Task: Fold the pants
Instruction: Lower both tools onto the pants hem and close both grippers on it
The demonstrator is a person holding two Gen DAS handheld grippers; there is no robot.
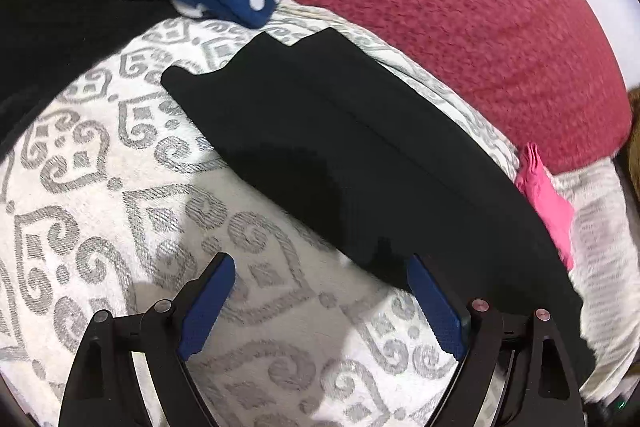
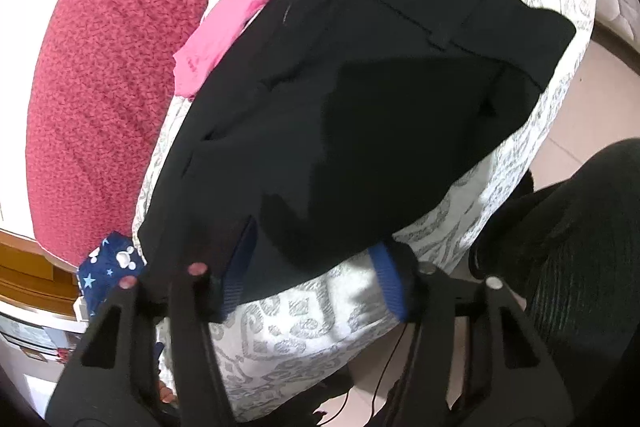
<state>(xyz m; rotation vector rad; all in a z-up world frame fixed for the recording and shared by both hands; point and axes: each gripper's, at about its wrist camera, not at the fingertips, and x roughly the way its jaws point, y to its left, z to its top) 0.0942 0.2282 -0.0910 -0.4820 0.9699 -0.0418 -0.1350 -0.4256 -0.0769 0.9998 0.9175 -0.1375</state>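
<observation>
Black pants (image 1: 360,147) flat on patterned bedspread (image 1: 100,187), left tool (image 1: 320,263) spread wide at their edge, right tool (image 2: 312,251) apart, fabric apparently between its blue pads.

The black pants (image 2: 360,99) hide the right claw (image 2: 316,255) fingertips; whether the pads press cloth is indeterminate.

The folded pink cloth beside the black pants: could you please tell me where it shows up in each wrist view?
Left wrist view: the folded pink cloth sits at the right edge, beyond the black pants.
Right wrist view: it lies upper left, against the pants' far side.
Shared landmark: the red fuzzy blanket.
</observation>
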